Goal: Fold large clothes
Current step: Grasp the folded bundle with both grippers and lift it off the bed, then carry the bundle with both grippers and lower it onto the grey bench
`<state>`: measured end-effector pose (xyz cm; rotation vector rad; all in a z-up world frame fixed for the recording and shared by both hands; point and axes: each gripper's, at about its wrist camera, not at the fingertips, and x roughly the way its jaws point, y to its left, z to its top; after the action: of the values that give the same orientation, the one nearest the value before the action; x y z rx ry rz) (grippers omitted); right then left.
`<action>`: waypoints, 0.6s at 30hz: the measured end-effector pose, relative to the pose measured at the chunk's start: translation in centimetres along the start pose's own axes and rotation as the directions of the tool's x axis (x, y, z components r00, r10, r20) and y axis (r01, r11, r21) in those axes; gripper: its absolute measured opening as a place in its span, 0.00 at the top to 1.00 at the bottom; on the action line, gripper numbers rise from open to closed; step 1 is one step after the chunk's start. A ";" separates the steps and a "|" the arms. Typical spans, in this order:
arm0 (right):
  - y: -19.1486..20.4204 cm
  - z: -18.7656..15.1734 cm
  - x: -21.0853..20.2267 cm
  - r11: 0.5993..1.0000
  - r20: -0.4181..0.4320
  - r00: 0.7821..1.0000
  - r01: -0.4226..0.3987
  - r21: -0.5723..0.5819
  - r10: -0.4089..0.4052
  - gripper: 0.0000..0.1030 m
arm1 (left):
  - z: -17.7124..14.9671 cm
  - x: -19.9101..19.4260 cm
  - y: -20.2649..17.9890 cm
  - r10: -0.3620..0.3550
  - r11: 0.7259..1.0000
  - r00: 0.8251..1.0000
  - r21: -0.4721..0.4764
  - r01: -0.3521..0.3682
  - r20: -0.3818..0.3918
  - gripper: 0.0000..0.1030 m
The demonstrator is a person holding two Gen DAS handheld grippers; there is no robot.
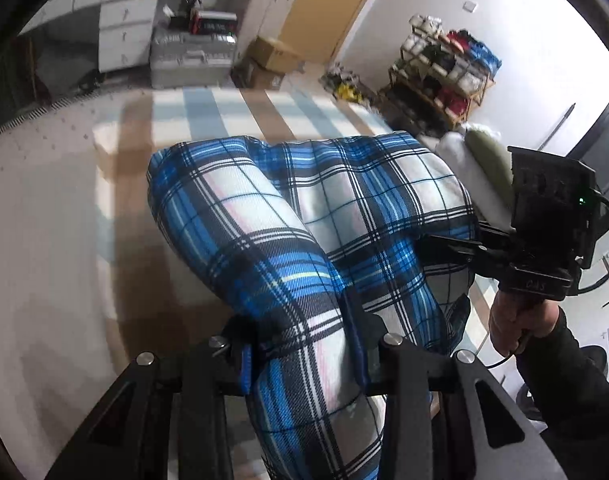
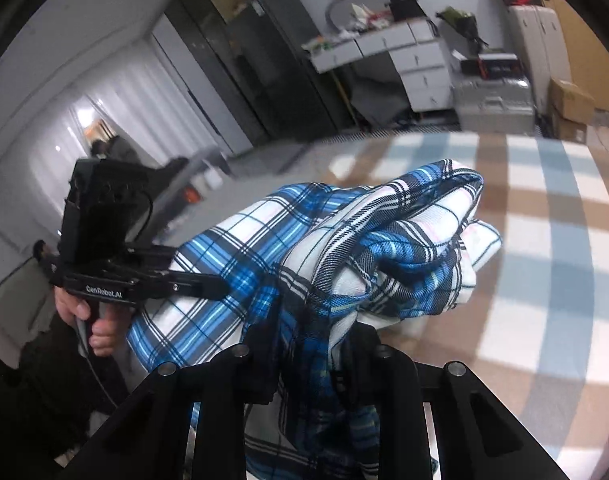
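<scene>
While the blue plaid garment (image 1: 304, 216) bunches between both jaws, left gripper (image 1: 304, 344) clenched on it, right gripper (image 2: 308, 344) likewise gripping cloth.

The left gripper (image 1: 302, 354) points steeply downward, its two black fingers pressed closely against a bunched fold of blue plaid cloth (image 1: 304, 220) between them. The right gripper (image 2: 304, 356) tilts down more gently, its fingers likewise clamped on a gathered edge of the same cloth. Each is held by a bare hand wrapped around a pistol-style handle: the right hand (image 1: 520, 324) emerges from a dark sleeve (image 1: 576, 384), and the left hand (image 2: 90, 320) grips with fingers curled beneath its black housing. The two grippers sit near each other, side by side.
</scene>
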<state>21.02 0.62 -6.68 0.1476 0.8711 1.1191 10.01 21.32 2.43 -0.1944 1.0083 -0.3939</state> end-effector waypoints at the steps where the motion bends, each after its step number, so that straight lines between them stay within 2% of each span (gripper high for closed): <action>1: 0.8 1.0 0.2 1.000 0.007 1.000 -0.011 -0.014 0.011 0.76 | 0.5 -1.0 0.6 0.006 1.000 1.000 -0.006 -0.005 0.011 0.70; 6: 5.9 6.3 4.3 0.992 0.019 0.994 -0.108 -0.061 0.110 0.76 | 1.9 -6.9 5.2 0.067 0.997 0.995 -0.054 -0.063 0.068 0.70; 8: 8.1 7.9 7.0 0.985 0.003 0.988 -0.156 -0.072 0.157 0.76 | 2.0 -9.8 8.3 0.137 0.987 0.987 -0.098 -0.128 0.088 0.70; 10: 10.1 8.9 9.9 0.976 -0.018 0.978 -0.209 -0.069 0.208 0.76 | 1.8 -11.1 11.1 0.196 0.972 0.977 -0.148 -0.182 0.080 0.70; 14: 13.5 9.5 19.5 0.956 -0.120 0.949 -0.293 -0.001 0.291 0.75 | -0.3 -12.2 17.9 0.306 0.920 0.952 -0.267 -0.287 0.030 0.70; 15: 14.0 9.0 21.9 0.957 -0.150 0.946 -0.289 0.014 0.288 0.75 | -1.1 -11.7 19.9 0.333 0.902 0.943 -0.293 -0.318 0.003 0.70; 17: 14.6 7.4 26.5 0.966 -0.225 0.940 -0.257 0.036 0.258 0.73 | -3.5 -9.6 24.4 0.369 0.848 0.926 -0.377 -0.372 -0.084 0.69; 18: 14.6 6.3 28.6 0.970 -0.294 0.925 -0.236 0.050 0.240 0.71 | -4.2 -8.8 25.7 0.387 0.826 0.914 -0.394 -0.402 -0.121 0.69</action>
<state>19.16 33.14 -10.26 0.0978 1.1530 1.3871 8.18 48.46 -1.55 -0.3507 1.1299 0.2049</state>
